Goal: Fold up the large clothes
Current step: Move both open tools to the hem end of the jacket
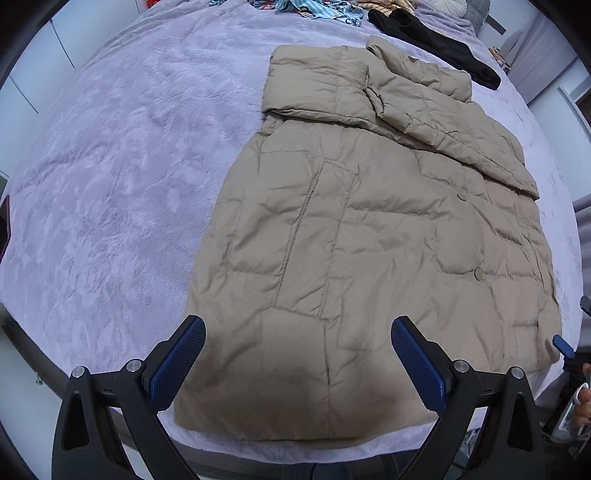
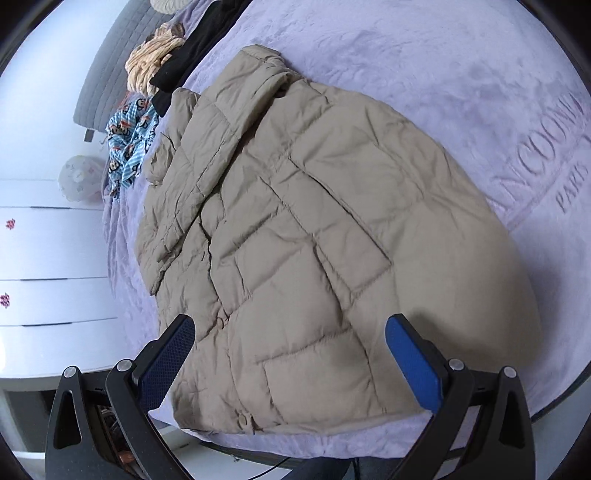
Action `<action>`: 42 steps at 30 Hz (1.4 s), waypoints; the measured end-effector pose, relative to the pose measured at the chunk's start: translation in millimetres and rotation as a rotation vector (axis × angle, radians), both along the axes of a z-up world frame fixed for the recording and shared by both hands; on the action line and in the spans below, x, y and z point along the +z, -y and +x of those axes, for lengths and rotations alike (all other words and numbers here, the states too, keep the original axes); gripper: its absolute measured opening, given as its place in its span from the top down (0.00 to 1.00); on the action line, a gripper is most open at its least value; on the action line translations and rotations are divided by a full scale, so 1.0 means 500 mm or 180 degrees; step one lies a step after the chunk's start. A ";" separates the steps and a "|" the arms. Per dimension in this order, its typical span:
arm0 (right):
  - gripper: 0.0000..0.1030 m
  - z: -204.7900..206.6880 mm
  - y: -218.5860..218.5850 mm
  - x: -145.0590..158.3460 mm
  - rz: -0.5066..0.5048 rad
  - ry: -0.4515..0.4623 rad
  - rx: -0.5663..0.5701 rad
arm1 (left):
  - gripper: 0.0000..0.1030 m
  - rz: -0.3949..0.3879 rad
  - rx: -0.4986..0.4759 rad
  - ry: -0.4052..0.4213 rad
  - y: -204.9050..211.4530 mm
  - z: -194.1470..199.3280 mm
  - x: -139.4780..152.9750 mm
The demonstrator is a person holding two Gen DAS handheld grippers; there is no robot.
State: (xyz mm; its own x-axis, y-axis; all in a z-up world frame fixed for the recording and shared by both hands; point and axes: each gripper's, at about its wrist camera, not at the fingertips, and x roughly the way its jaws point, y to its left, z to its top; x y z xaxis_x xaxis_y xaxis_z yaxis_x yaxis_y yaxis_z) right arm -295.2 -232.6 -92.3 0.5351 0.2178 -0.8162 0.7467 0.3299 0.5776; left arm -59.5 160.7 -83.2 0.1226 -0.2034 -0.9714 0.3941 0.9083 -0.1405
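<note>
A beige quilted puffer coat [image 1: 369, 236] lies flat on a lilac bedspread [image 1: 110, 184], its sleeves folded across the upper body and its hem toward me. My left gripper [image 1: 297, 332] is open and empty, hovering over the coat's hem. The same coat shows in the right wrist view [image 2: 295, 240], running away toward the collar. My right gripper [image 2: 290, 328] is open and empty, over the coat's lower corner near the bed's edge. A blue tip of the right gripper [image 1: 563, 345] shows at the right edge of the left wrist view.
A black garment [image 1: 436, 40], a blue patterned cloth [image 1: 314, 7] and a striped cloth [image 2: 155, 59] lie at the head of the bed. White drawers [image 2: 48, 266] stand beside the bed. The bedspread [image 2: 480, 92] has embossed lettering.
</note>
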 end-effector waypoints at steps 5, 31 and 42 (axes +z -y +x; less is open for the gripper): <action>0.00 -0.044 -0.045 -0.007 0.0197 0.0001 -0.0202 | 0.02 -0.0117 0.0090 -0.0118 -0.067 -0.033 0.012; 0.00 -0.176 0.019 -0.086 0.0663 -0.0240 -0.0496 | 0.02 -0.0851 0.1219 -0.0924 -0.114 -0.124 -0.092; 0.00 -0.153 0.009 -0.140 0.1016 0.0097 -0.0792 | 0.19 -0.1287 0.1214 -0.1098 -0.061 -0.079 -0.120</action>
